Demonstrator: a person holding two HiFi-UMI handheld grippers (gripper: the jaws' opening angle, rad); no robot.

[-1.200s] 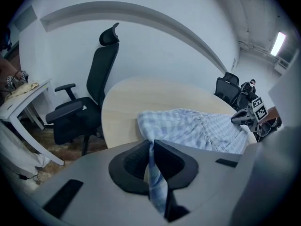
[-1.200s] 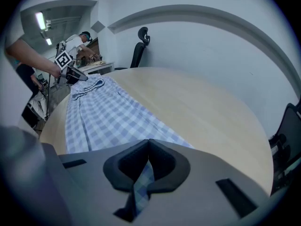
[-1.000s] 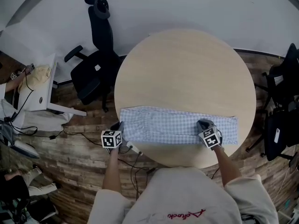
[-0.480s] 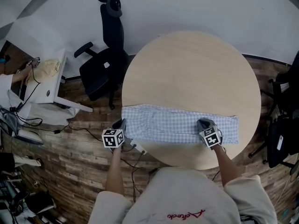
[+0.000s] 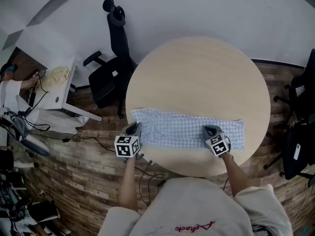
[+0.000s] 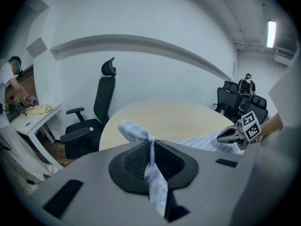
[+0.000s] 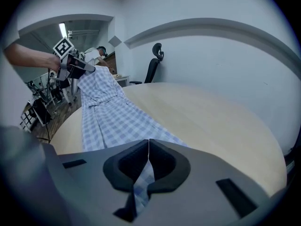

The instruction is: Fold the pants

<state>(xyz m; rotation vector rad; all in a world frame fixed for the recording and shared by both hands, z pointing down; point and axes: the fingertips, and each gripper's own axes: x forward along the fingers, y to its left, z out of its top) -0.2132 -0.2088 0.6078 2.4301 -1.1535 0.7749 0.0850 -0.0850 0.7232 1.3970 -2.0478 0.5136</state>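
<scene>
Checked pants (image 5: 184, 130) lie sideways along the worktop (image 5: 197, 77); left gripper (image 5: 134, 130) fingers clench their raised left end; right gripper (image 5: 210, 131) fingers clench cloth near the right end.

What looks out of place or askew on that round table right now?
Nothing is spilled or damaged. Only the checked pants lie unevenly: their left end is bunched in the left gripper's shut jaws and held off the table, while the right gripper pinches their near edge farther right.

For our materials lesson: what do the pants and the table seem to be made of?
Pants: thin woven cloth, perhaps cotton, matte; blue-white check, soft folds.
Table: pale wood or wood-look laminate, smooth, low sheen; even beige top.
</scene>
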